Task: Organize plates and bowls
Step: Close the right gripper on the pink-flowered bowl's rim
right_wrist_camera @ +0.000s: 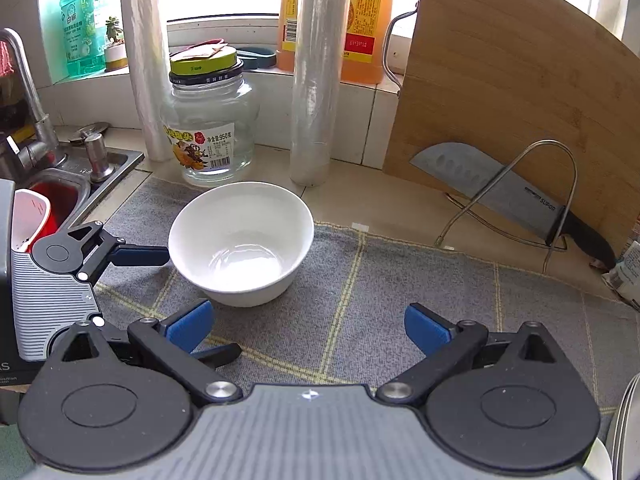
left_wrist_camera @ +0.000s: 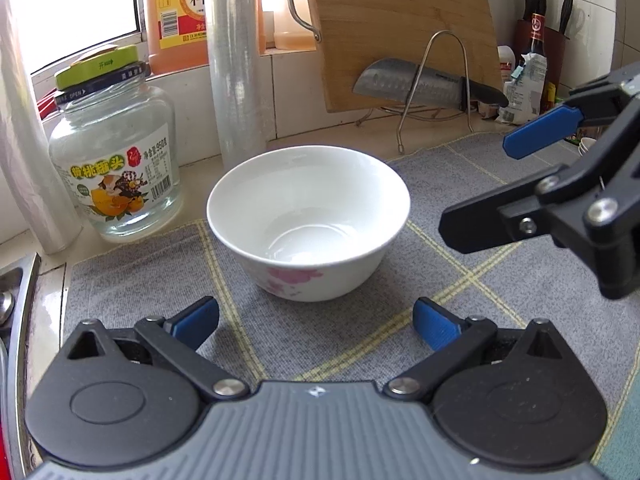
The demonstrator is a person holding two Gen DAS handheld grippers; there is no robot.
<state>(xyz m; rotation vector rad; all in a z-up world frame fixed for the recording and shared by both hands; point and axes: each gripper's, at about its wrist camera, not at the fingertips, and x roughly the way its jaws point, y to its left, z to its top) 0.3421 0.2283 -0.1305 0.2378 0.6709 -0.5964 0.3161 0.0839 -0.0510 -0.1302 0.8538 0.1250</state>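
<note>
grey checked mat (left_wrist_camera: 152, 280) | white bowl (left_wrist_camera: 308, 216), pink flowers, upright, empty | left tool (left_wrist_camera: 316, 320), right tool (right_wrist_camera: 306, 326) spread wide, holding nothing

Plate stack (right_wrist_camera: 628, 432) cut off at right edge

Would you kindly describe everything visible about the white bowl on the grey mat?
The white bowl is round and glossy, ceramic by its look, with a pink floral print low on its outer wall. It stands upright and empty on the grey checked mat, near the mat's back edge, in front of a glass jar and a roll of cling film. The left tool and right tool are both open and hold nothing; whether the left tool's finger touches the rim is unclear.
</note>
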